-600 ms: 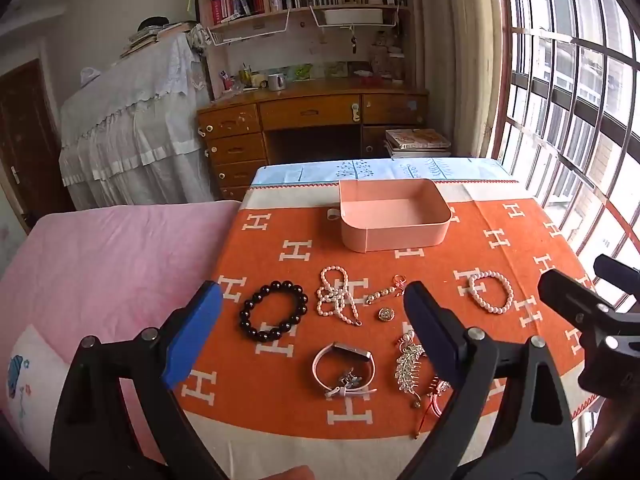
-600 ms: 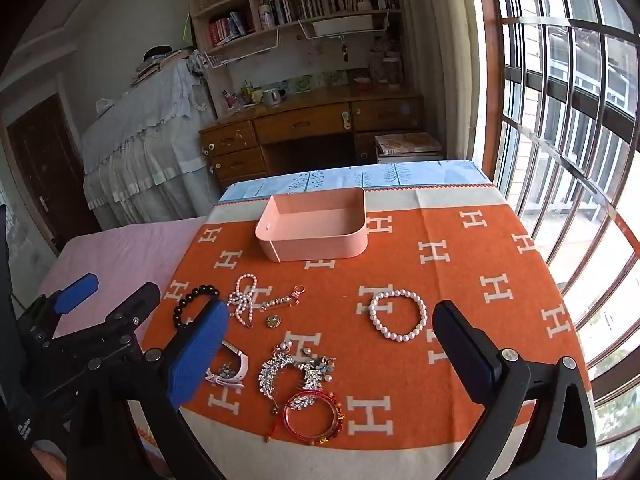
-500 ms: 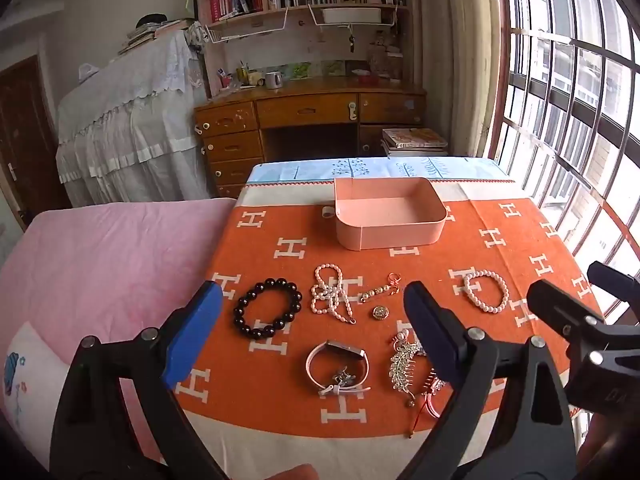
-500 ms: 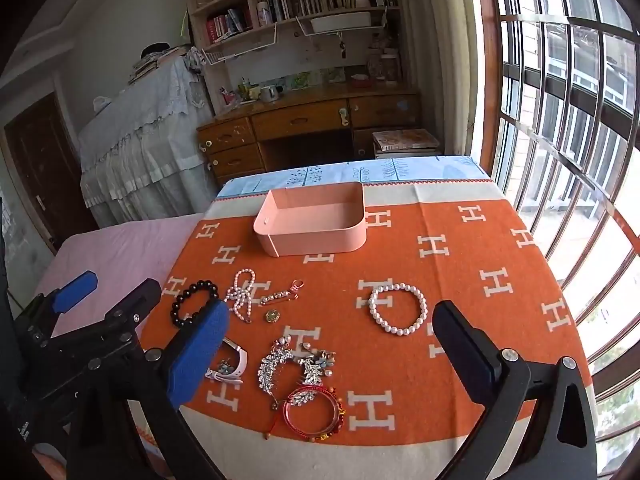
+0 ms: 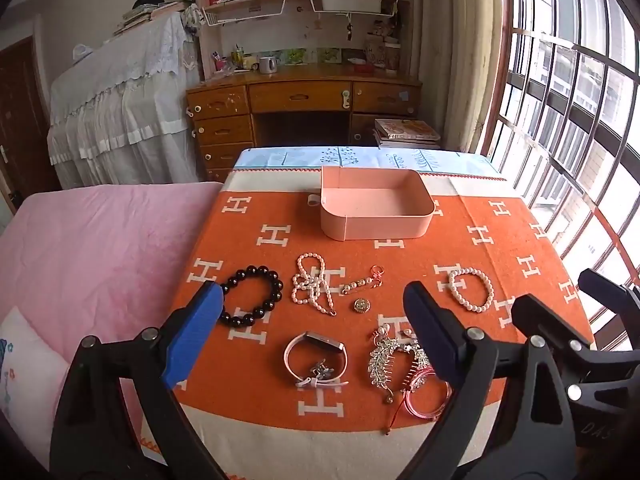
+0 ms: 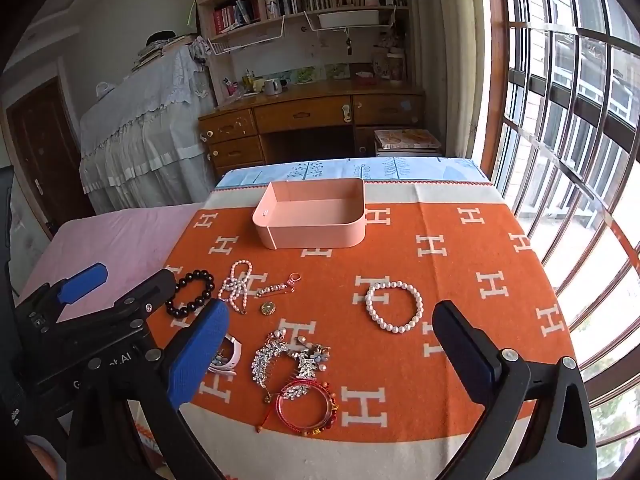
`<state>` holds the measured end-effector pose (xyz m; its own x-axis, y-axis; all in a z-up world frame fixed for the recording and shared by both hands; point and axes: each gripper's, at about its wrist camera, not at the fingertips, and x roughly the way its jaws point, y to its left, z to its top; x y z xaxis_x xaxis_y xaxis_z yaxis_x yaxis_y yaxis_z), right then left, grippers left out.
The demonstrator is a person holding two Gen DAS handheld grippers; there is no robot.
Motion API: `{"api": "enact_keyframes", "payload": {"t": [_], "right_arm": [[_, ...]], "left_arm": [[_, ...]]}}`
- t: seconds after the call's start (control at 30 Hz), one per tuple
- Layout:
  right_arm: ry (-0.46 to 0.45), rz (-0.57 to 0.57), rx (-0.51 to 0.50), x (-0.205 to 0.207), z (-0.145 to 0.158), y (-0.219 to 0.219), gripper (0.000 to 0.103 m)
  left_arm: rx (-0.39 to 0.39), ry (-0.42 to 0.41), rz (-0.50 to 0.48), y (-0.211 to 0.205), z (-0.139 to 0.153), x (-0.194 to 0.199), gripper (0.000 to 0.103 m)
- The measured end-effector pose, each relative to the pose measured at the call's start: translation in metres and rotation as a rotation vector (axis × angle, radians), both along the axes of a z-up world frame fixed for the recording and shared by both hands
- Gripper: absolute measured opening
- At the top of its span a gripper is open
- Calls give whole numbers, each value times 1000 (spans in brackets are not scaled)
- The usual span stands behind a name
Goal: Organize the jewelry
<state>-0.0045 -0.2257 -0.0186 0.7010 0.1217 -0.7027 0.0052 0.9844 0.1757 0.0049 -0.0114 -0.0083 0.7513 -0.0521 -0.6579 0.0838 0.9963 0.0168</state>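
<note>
An empty pink tray stands at the far side of an orange cloth. In front of it lie a black bead bracelet, a pearl necklace, a white pearl bracelet, a pink watch, a silver hair comb and a red bangle. My left gripper hovers open above the near jewellery. My right gripper is open too, above the cloth between the hair comb and the pearl bracelet. Neither holds anything.
A gold button and a beaded pin lie mid-cloth. A pink bed borders the table on the left. A barred window is on the right, and a wooden desk stands behind.
The jewellery has slid slightly up and left in the left wrist view as that gripper shifted a little. Both grippers stay open and nothing on the cloth has moved.
</note>
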Motion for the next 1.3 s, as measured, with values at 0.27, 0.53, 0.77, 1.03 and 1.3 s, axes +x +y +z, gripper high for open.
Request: {"api": "enact_keyframes", "payload": {"t": [0.27,0.53,0.77,1.03,1.3], "right_arm": [[-5,-6,6,-2,0,-2,103],[-17,-6,19,-6,7,-8,103],[-22,-10,16,-7,8,-6,103],[-15,-12,14,-10,9,-8,103],[-8,-17,5,-7,9,-6,103]], "left_arm": [[27,-15,2,-4,5,-4,90],[23,-23,0,-6,14,-9,90],[38,-21,-3,-12,18,-9,90],[40,-11,0,-11,15,-8,90],[36,2,-4,-11,14,-6,90]]}}
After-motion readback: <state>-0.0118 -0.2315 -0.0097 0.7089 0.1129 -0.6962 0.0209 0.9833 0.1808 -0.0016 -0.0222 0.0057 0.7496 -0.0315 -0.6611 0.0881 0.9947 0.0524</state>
